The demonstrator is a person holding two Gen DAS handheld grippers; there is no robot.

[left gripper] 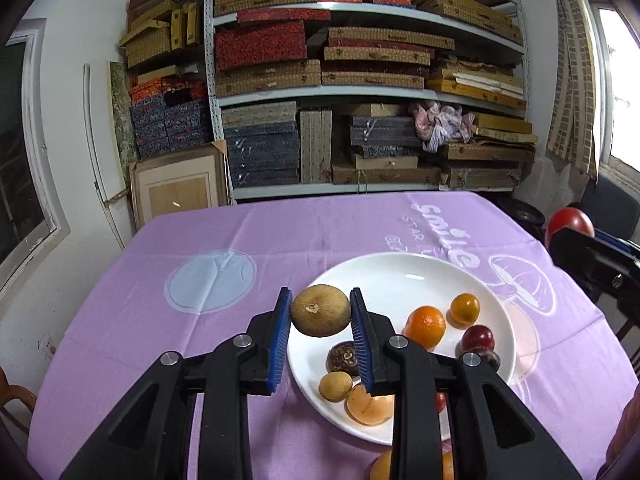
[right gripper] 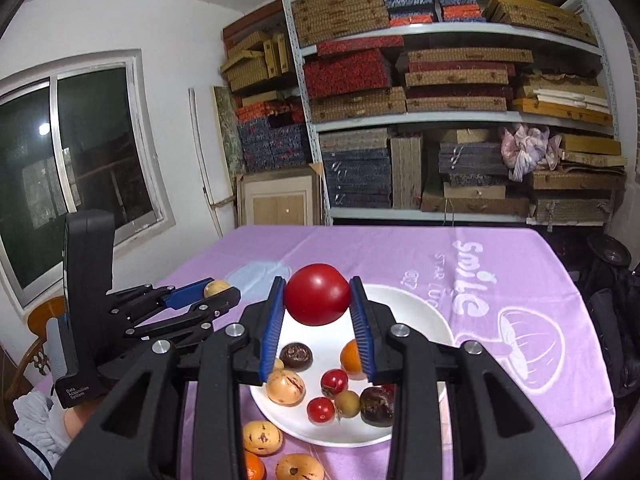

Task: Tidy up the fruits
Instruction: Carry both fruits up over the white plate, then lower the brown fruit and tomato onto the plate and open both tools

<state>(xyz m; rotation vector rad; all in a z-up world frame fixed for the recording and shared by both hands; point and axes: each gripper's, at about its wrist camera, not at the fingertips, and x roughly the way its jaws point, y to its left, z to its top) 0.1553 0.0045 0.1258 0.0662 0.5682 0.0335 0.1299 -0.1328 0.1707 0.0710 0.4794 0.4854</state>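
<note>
My left gripper (left gripper: 320, 312) is shut on a brown round fruit (left gripper: 320, 311) and holds it above the near-left rim of the white plate (left gripper: 400, 276). It also shows in the right wrist view (right gripper: 208, 294), at the left. My right gripper (right gripper: 318, 300) is shut on a red tomato (right gripper: 317, 300) above the white plate (right gripper: 416, 316). On the plate lie an orange (left gripper: 426, 326), a small orange fruit (left gripper: 465, 309), a dark red fruit (left gripper: 478, 339), a dark brown fruit (left gripper: 343, 356), a tan fruit (left gripper: 335, 387) and a pale orange fruit (left gripper: 369, 405).
The table wears a purple cloth (left gripper: 224, 232) with white print. Loose fruits lie on the cloth near the plate's front edge: a spotted yellow one (right gripper: 262, 437), an orange (right gripper: 254, 468) and a tan one (right gripper: 299, 467). Shelves of boxes (left gripper: 360, 92) stand behind the table.
</note>
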